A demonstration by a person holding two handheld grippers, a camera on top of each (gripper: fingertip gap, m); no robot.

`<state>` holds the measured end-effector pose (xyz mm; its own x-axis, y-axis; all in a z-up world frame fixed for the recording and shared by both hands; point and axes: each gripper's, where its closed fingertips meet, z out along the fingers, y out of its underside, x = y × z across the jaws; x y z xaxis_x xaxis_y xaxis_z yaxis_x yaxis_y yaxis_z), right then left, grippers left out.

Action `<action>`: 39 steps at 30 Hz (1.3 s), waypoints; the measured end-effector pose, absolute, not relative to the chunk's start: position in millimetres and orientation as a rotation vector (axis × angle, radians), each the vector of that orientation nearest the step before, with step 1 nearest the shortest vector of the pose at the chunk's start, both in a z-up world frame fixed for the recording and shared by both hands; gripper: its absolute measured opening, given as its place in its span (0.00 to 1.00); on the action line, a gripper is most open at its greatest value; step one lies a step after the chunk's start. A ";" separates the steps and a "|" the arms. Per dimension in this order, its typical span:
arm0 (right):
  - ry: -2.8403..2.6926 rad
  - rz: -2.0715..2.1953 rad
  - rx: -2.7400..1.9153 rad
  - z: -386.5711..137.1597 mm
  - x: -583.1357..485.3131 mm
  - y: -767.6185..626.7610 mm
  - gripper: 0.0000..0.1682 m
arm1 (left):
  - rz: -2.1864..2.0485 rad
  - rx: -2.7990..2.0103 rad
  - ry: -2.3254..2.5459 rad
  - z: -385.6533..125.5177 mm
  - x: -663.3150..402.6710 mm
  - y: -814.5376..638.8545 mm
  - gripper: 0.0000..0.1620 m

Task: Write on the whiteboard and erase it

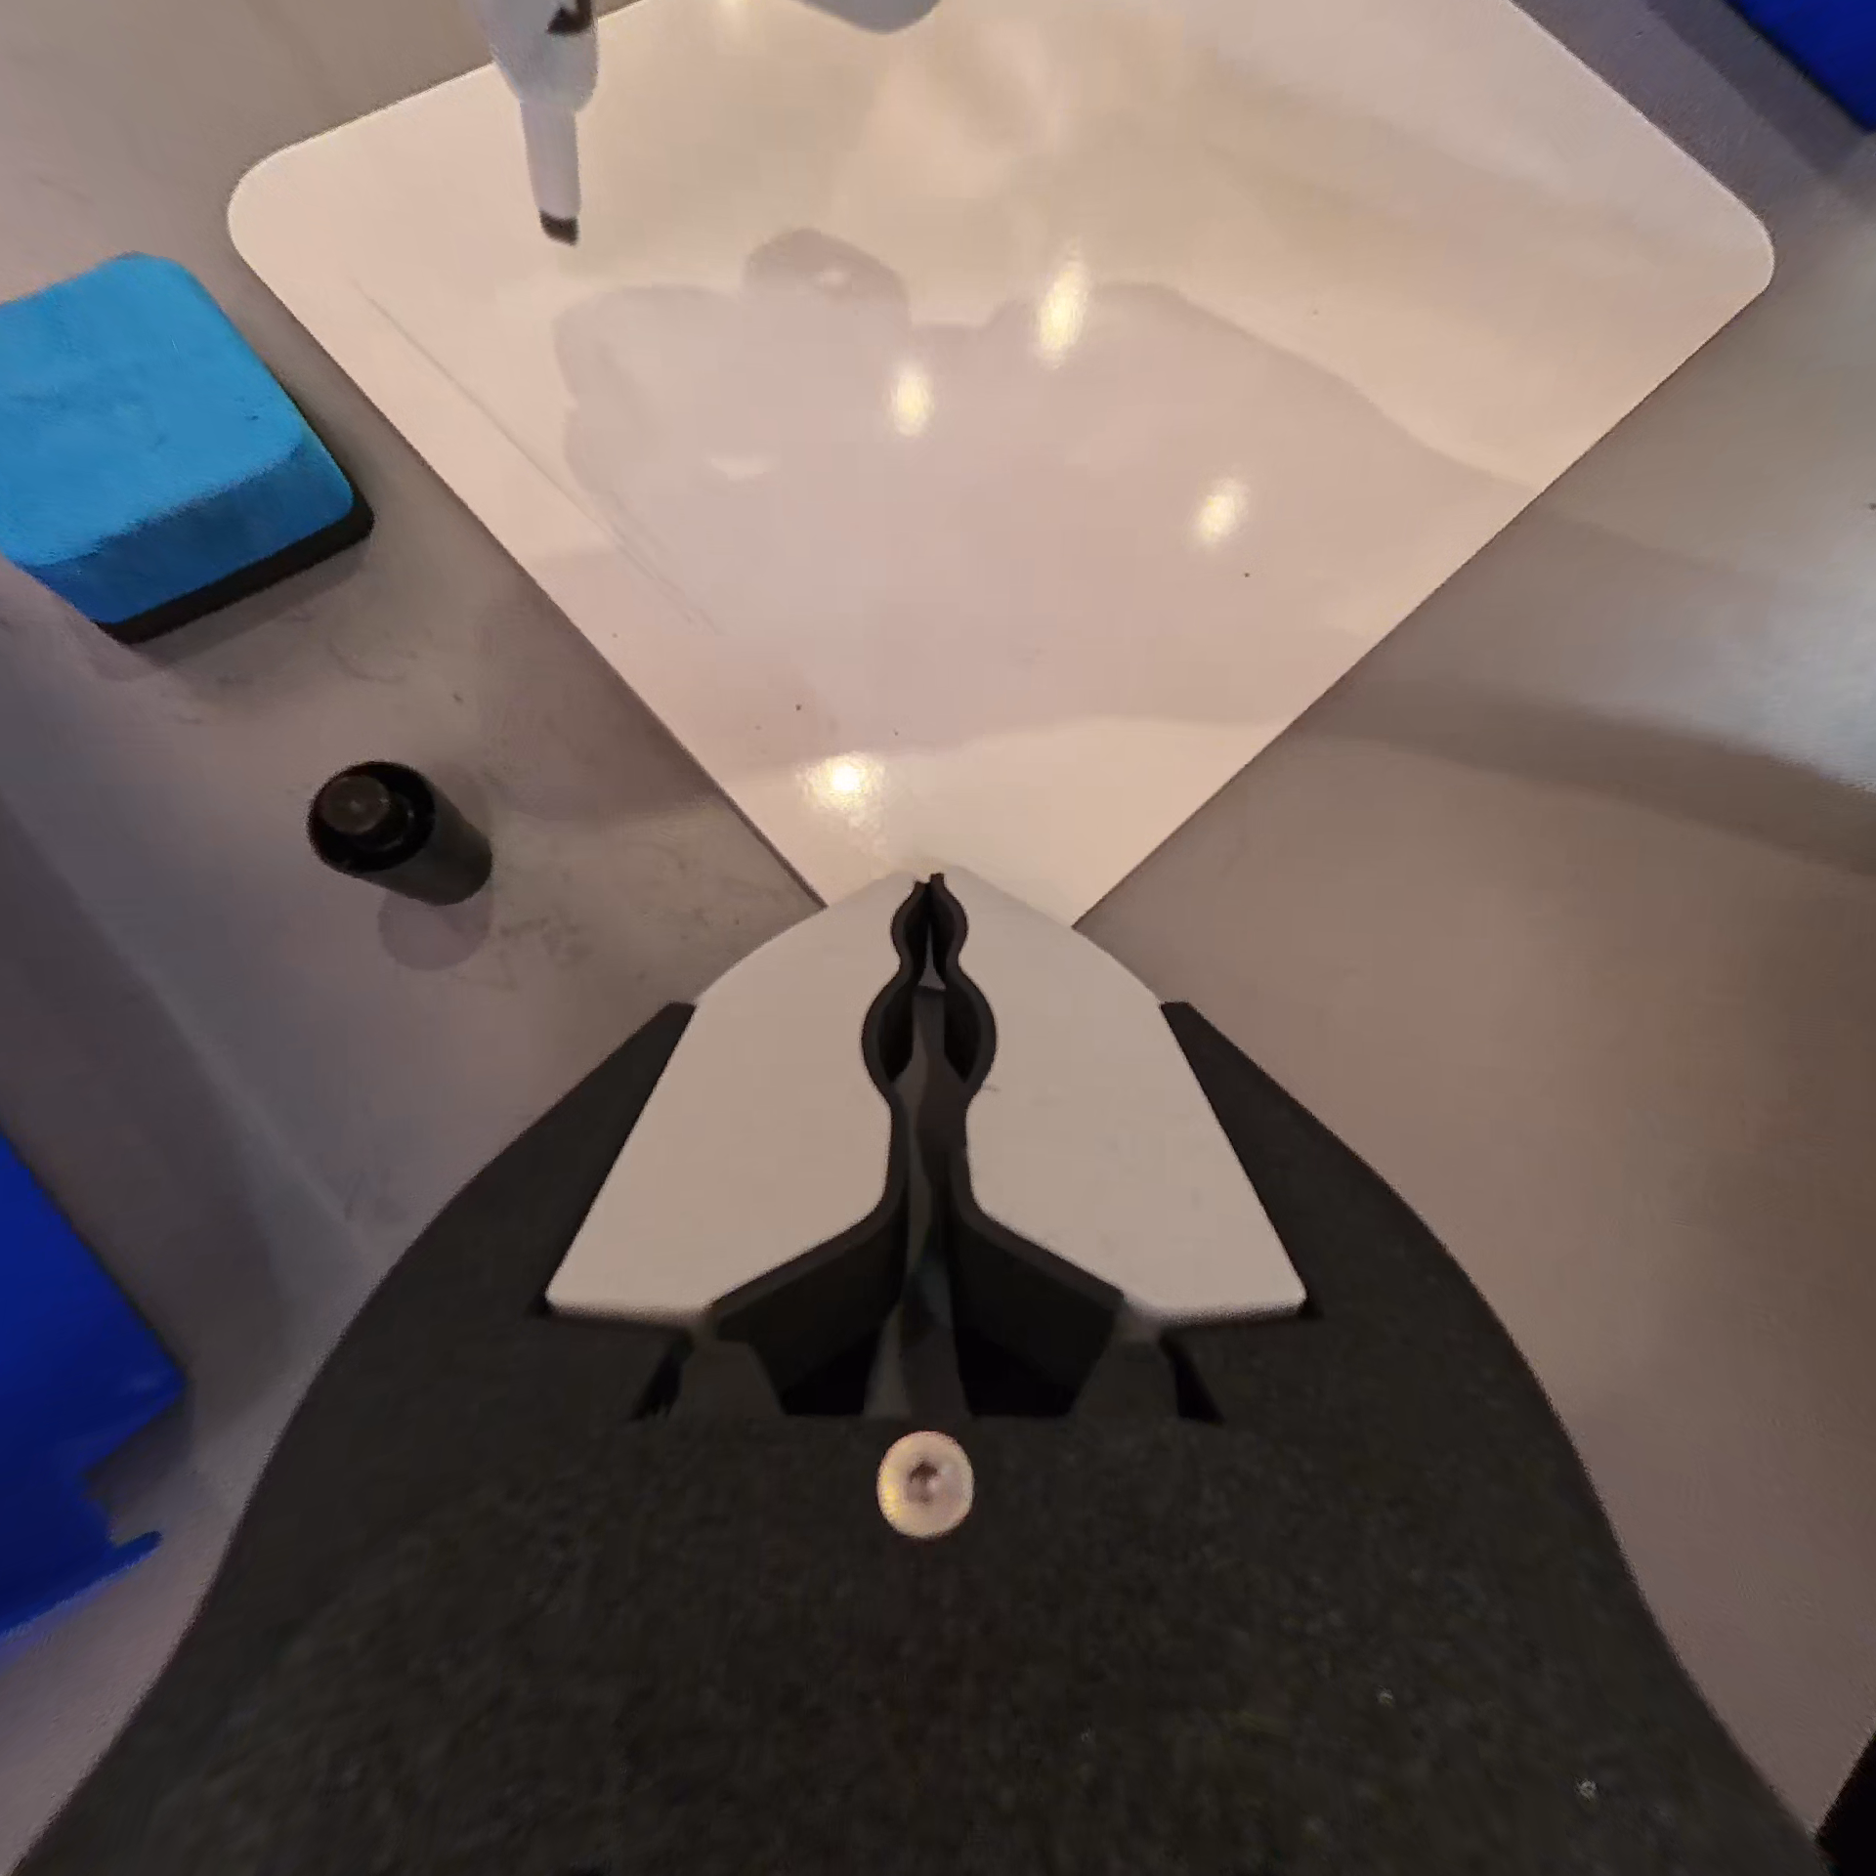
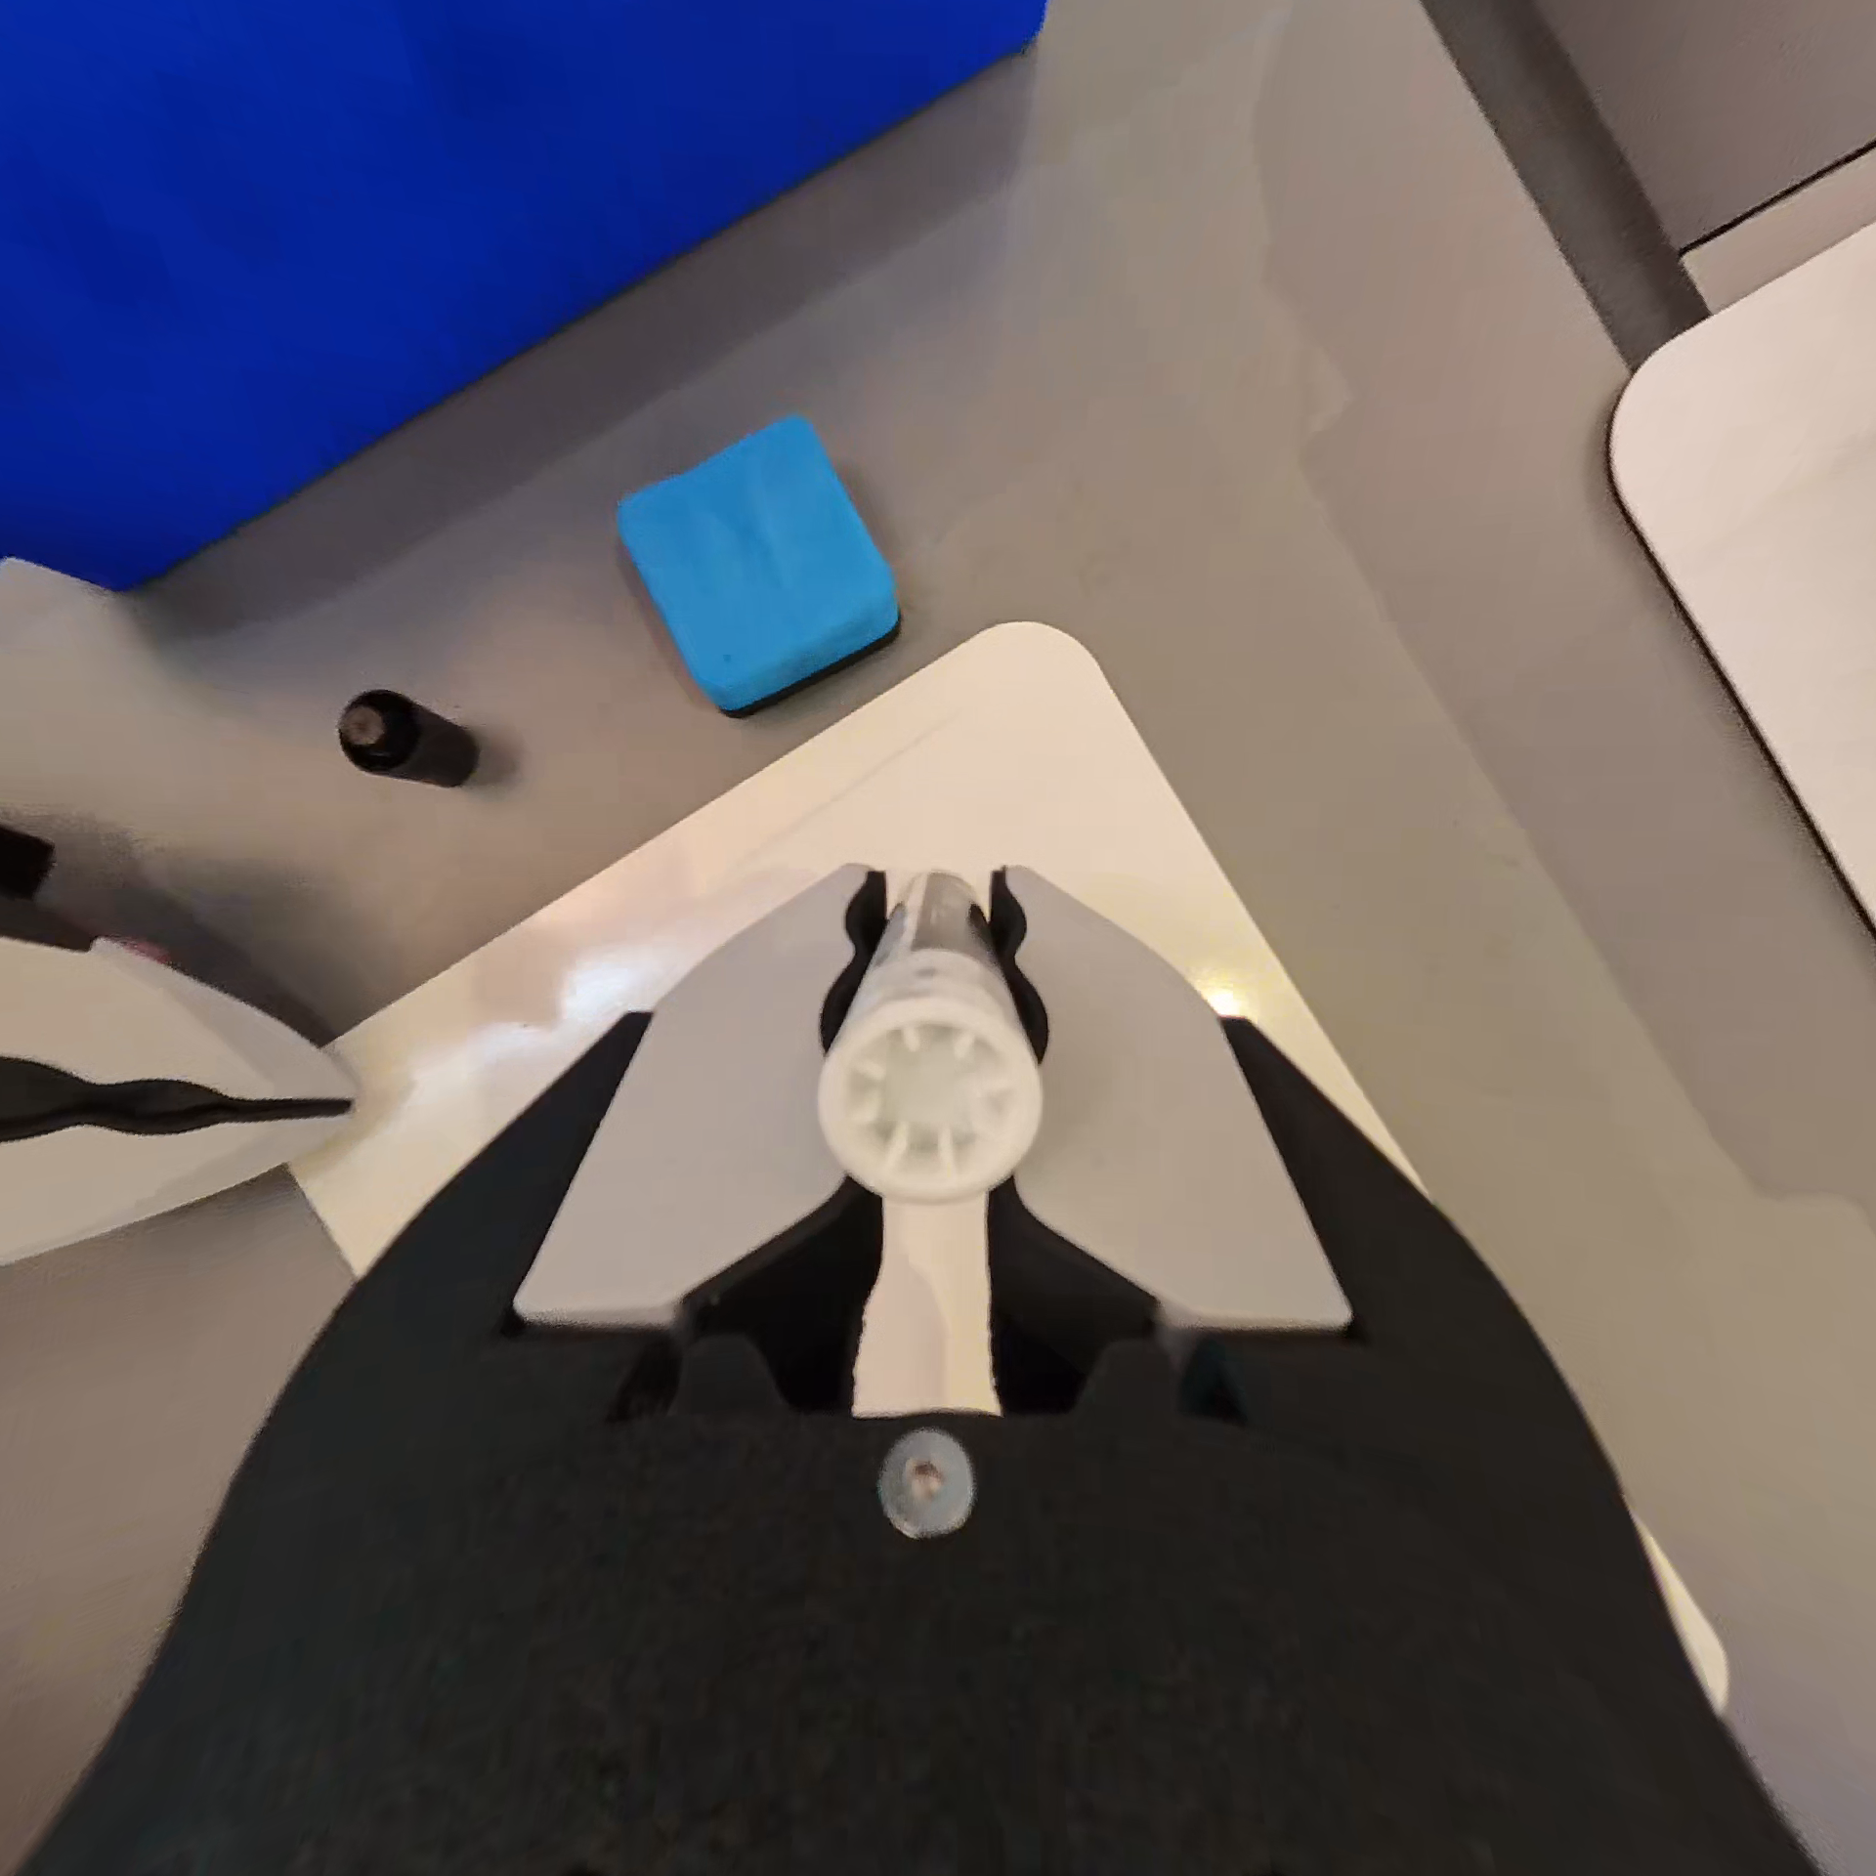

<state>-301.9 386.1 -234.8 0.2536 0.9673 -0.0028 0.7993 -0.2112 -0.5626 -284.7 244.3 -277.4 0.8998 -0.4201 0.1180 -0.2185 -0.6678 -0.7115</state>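
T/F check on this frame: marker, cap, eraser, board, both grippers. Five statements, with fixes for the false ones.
1. The right gripper is shut on the marker. True.
2. The marker's cap is still on the marker. False: the black cap lies on the table, beside the whiteboard.
3. The left gripper holds the eraser. False: it is shut and holds nothing; the blue eraser sits on the table off the board.
4. The whiteboard carries bold writing. False: only reflections and faint marks show.
5. The marker tip points down at the board near a corner. True.
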 end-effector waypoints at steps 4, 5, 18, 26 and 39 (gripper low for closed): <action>-1.616 0.453 -2.085 -237.5 -302.5 388.0 0.12 | -0.343 -2.316 0.465 -277.5 -284.2 243.7 0.00; -1.620 0.444 -2.084 -237.5 -302.1 387.6 0.12 | -0.346 -2.316 0.466 -277.5 -284.0 243.5 0.00; -1.633 0.380 -2.093 -239.9 -298.5 387.3 0.12 | -0.358 -2.316 0.476 -277.3 -283.0 242.2 0.00; -1.668 0.363 -2.083 -245.7 -299.0 386.7 0.12 | -0.355 -2.315 0.478 -277.4 -283.0 242.3 0.00; -1.700 0.382 -2.054 -245.5 -321.2 387.7 0.12 | -0.355 -2.314 0.482 -277.6 -282.7 242.0 0.00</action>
<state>-321.2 387.7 -245.5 0.2045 0.9765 0.0675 0.8536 -0.1441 -0.5005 -282.7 242.0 -277.6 0.8913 -0.4396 0.1111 -0.2368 -0.6602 -0.7127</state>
